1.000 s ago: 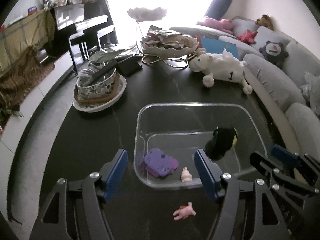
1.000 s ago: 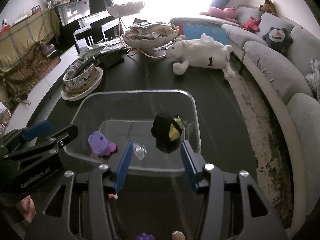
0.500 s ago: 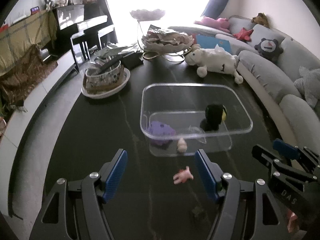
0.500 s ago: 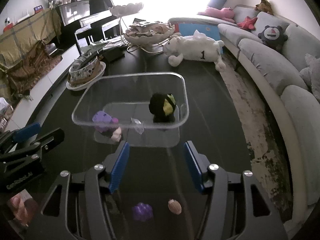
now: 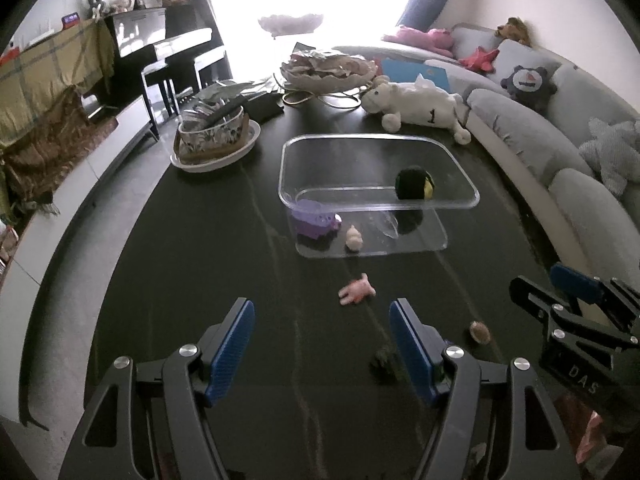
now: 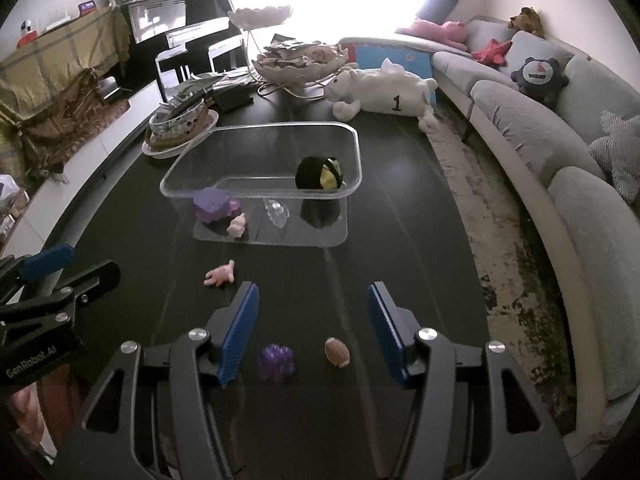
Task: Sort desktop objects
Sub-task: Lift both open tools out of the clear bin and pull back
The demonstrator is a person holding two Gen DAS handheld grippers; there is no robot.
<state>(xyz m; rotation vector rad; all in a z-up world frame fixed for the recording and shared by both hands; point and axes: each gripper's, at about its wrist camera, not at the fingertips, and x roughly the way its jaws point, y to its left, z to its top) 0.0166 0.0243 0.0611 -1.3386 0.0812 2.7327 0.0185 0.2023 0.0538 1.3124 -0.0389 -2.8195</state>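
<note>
On the dark tabletop, toward its far half, stands a clear plastic bin that already holds a black and yellow ball, a purple toy, a small cream figure and a clear trinket. Nearer the front edge, small things lie loose: a pink figure, a purple lump and a tan oval piece.

The right claw hangs above the front edge, spread, nothing between its blue pads. The left claw is spread too, and empty.

What could go wrong: the loose pieces are tiny and rounded, so pads closing off-centre would likely squirt one across the slick tabletop or off the front edge. The purple lump and the tan piece lie close together, and a wide claw may catch both or nudge one away. The two claws work side by side and could bump. The bin looks light, and a knock on its rim may shift it.

The right view shows the purple lump and the tan piece between its own fingers, plainly. The left view shows the tan piece off to the right of its claw, and only a dark, blurred shape by its right finger, too dim to identify. The left view also shows the pink figure ahead of its claw.
</note>
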